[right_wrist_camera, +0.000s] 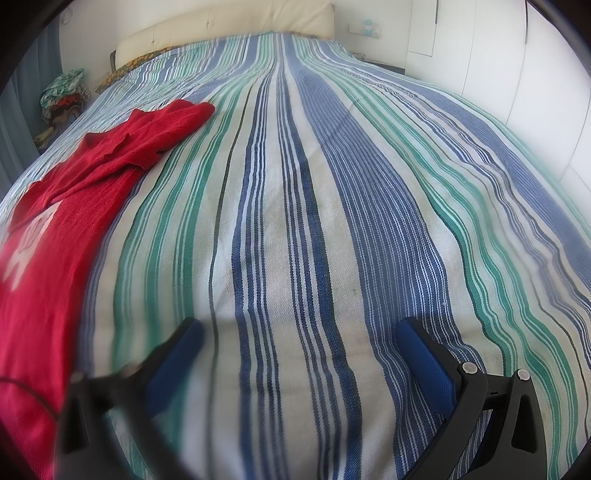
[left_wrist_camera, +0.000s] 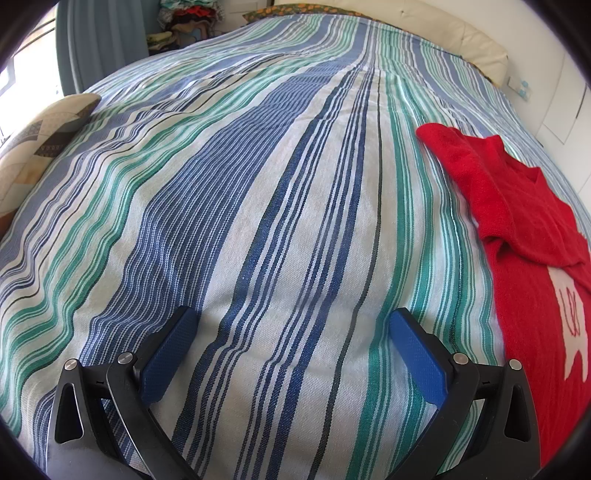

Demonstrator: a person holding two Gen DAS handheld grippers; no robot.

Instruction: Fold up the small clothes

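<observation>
A small red knit sweater point(left_wrist_camera: 517, 236) with a white figure on its front lies flat on the striped bedspread point(left_wrist_camera: 258, 184), one sleeve folded across the chest. In the left wrist view it is at the right edge, right of my left gripper point(left_wrist_camera: 291, 325), which is open and empty over bare bedspread. In the right wrist view the sweater point(right_wrist_camera: 85, 184) lies at the left, and my right gripper point(right_wrist_camera: 301, 332) is open and empty over the bedspread point(right_wrist_camera: 332, 184), to the sweater's right.
A patterned cushion point(left_wrist_camera: 40, 147) lies at the bed's left edge. A cream headboard point(right_wrist_camera: 229, 26) stands at the far end. A pile of clothes point(right_wrist_camera: 62, 96) sits beside the bed at far left. White wardrobe doors point(right_wrist_camera: 517, 74) stand on the right.
</observation>
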